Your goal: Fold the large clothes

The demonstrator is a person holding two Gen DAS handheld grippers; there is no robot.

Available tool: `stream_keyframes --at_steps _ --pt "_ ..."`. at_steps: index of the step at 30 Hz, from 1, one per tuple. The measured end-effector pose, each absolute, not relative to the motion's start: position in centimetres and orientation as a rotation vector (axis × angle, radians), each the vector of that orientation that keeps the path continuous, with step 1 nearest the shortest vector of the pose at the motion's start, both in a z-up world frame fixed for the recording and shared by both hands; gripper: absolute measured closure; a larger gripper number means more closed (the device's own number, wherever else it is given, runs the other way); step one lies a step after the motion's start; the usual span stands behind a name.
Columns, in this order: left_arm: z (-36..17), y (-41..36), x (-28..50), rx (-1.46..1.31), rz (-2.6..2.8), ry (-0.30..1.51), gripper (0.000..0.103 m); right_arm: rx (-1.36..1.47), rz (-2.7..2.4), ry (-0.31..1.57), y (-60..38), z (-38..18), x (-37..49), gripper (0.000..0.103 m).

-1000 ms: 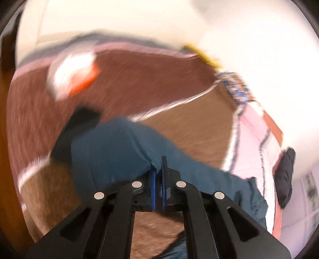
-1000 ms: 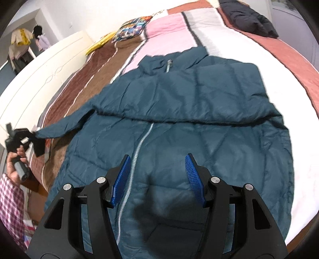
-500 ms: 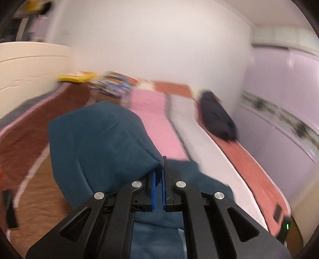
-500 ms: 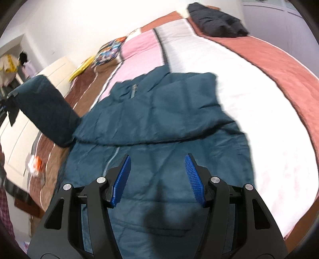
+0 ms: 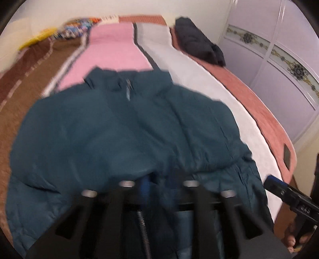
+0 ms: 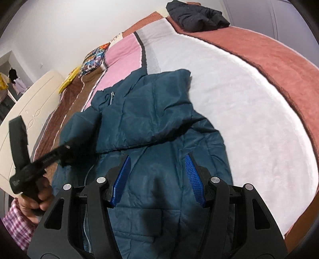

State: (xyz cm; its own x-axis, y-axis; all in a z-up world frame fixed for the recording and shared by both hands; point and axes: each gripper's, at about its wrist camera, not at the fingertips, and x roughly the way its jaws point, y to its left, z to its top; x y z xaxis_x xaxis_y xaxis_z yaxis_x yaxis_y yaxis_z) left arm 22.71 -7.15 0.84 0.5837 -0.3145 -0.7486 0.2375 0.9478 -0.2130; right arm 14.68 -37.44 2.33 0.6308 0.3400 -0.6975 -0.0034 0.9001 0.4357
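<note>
A large teal padded jacket lies face up on the bed, collar toward the far end; it also fills the left wrist view. Both sleeves lie folded across its chest. My left gripper is blurred over the left sleeve; its fingers now stand apart with cloth still against the left pad. From the right wrist view the left gripper sits at that sleeve's cuff. My right gripper is open and empty above the jacket's lower front, and shows at the edge of the left wrist view.
The bed has a striped cover: brown, pink, white and terracotta. A black garment lies at the far right. A patterned pillow and yellow item lie by the cream headboard.
My left gripper swung the left sleeve from out over the bed's side up and across onto the jacket's chest, and its fingers have parted. My right gripper stayed open above the hem.
</note>
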Motion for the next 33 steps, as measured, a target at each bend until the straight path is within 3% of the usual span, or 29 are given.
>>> stream_keyframes --at_steps 2,3,11,17,20,23,33 --pt "0.4 -7.2 22.3 -0.083 -0.339 0.924 0.045 0.418 0.216 0.877 -37.0 2.2 14.8 0.046" --pt "0.5 -7.2 21.9 -0.074 -0.350 0.921 0.044 0.416 0.224 0.877 -36.8 2.2 14.8 0.046" --pt "1.9 -3.5 16.9 -0.103 -0.401 0.917 0.044 0.323 0.313 0.879 -32.2 2.9 14.8 0.046" --pt "2.4 2.6 12.8 -0.196 -0.268 0.878 0.044 0.107 0.444 0.844 -23.5 4.6 14.9 0.046" --pt "2.3 5.3 11.3 -0.245 -0.203 0.866 0.044 -0.027 0.487 0.814 -18.4 4.8 14.7 0.037" --pt "2.0 7.4 10.1 -0.287 -0.164 0.855 0.044 -0.124 0.494 0.789 -13.3 4.1 15.1 0.032" --pt "2.0 10.5 9.0 -0.364 -0.170 0.824 0.044 -0.486 0.259 0.686 -4.3 -1.1 17.7 0.031"
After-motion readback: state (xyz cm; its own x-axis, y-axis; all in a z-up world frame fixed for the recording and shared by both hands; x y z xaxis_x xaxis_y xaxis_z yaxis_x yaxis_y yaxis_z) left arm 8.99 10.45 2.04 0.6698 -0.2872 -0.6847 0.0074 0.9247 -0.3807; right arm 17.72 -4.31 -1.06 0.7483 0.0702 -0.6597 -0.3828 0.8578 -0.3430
